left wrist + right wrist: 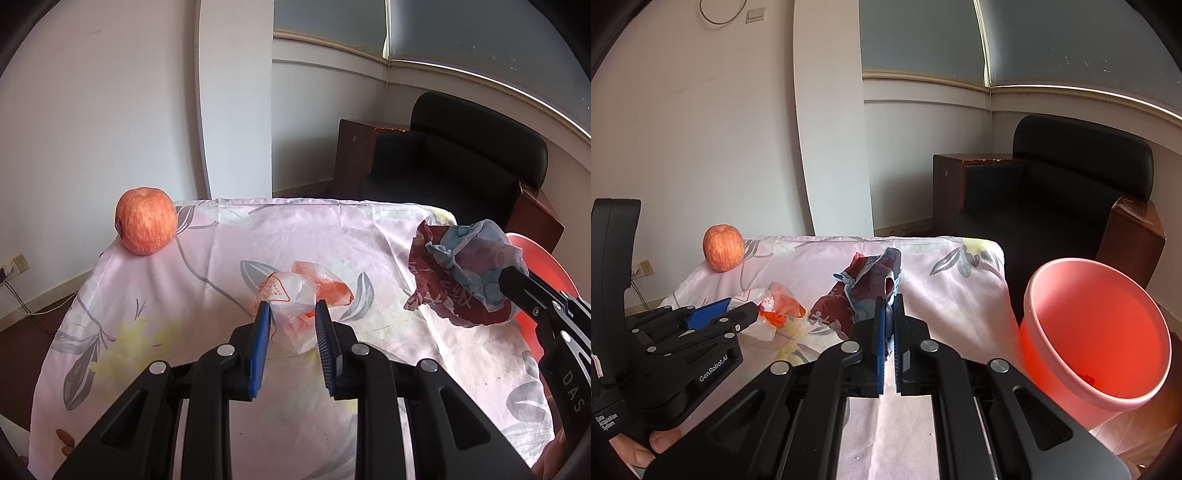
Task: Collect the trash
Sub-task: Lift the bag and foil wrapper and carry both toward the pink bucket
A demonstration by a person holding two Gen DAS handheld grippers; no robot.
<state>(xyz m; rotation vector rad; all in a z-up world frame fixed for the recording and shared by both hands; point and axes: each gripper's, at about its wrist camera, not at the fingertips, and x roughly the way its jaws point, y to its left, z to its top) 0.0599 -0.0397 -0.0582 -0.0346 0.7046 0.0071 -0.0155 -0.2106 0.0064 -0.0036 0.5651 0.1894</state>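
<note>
Two handheld grippers work over a table draped in a pale pink floral cloth (207, 258).

Right gripper (889, 314): jaws drawn nearly together, pinching the near edge of a crumpled dark-red and pale-blue printed paper wrapper (864, 291). In the left wrist view the same wrapper (458, 273) appears lifted above the cloth, hanging from the black fingers at the table's right side. It looks feather-light and limp; a pinch on a bunched fold, as here, seems adequate, though a thin single layer could tear or slide out.

Left gripper (292, 308): blue-padded jaws partly open, straddling a crumpled translucent white and orange plastic bag (299, 299) that lies on the cloth mid-table. Whether the pads touch the film yet cannot be told. The bag should be very light, soft and slippery; it will collapse under closure, so the thick gathered middle is the better hold, not a loose flap.

A coral-pink round plastic bin (1097, 332) stands just off the table's right edge, near the held wrapper, its mouth tilted toward the camera.

A red-orange streaked apple (146, 220) sits at the far left corner, well apart from both wrappers; probably not trash.
</note>
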